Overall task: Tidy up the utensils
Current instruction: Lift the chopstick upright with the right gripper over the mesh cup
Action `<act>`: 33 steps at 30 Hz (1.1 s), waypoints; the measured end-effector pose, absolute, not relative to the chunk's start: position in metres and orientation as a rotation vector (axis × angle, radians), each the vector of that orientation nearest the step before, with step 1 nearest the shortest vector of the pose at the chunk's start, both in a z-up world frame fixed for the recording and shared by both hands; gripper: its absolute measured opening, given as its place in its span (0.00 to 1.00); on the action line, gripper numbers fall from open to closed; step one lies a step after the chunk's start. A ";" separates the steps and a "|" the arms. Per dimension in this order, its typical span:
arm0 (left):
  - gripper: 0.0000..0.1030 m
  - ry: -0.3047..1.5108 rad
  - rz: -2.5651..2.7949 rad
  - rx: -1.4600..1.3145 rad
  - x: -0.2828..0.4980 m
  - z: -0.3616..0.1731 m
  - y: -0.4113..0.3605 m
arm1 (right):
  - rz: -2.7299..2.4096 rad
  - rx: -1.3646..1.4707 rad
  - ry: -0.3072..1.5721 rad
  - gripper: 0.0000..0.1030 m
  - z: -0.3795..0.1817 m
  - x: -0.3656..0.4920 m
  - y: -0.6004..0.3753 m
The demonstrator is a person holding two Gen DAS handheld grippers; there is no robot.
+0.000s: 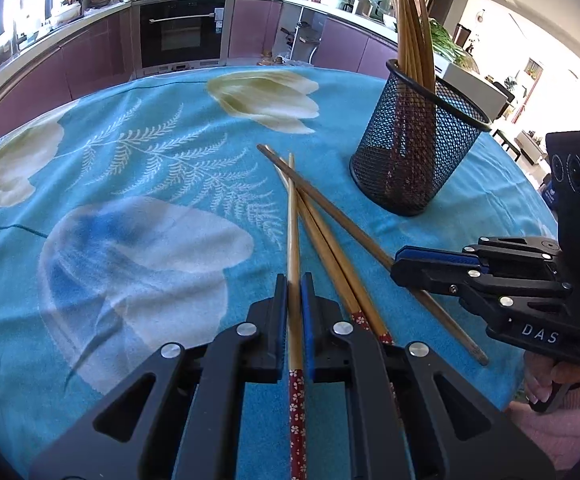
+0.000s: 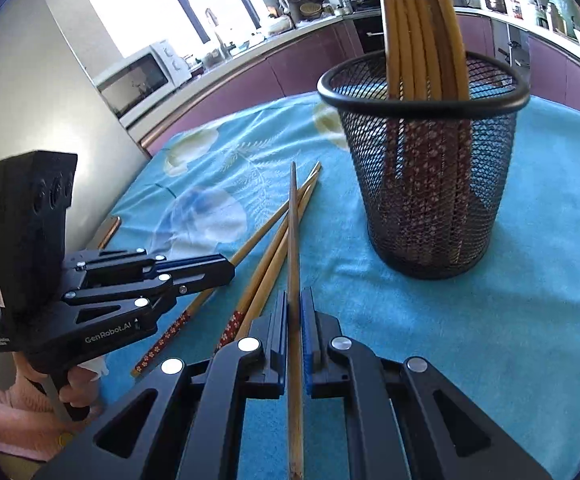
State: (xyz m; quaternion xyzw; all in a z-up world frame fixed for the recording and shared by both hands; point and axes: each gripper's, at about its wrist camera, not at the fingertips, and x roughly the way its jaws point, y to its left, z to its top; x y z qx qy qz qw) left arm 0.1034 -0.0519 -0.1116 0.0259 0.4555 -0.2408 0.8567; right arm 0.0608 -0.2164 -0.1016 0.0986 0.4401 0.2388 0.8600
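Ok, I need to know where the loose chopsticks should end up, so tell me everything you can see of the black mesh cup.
The black mesh cup is a round holder of what looks like wire mesh, with a solid rim and a slight taper toward its base. It stands upright on the blue floral tablecloth, beyond the loose chopsticks and apart from both grippers. Several bamboo chopsticks stand inside, patterned ends down and leaning on the rim.

Both grippers, left and right, are showing black bodies, blue finger pads, silver screws; pink sleeves are showing.
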 end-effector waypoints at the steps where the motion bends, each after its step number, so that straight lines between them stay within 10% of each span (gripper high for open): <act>1: 0.08 0.958 -0.507 0.059 0.104 -0.112 -0.052 | 0.498 0.198 0.928 0.08 -0.102 0.061 -0.216; 33: 0.07 0.850 -0.555 0.053 0.104 -0.063 -0.051 | 0.503 0.159 0.740 0.06 -0.053 0.048 -0.228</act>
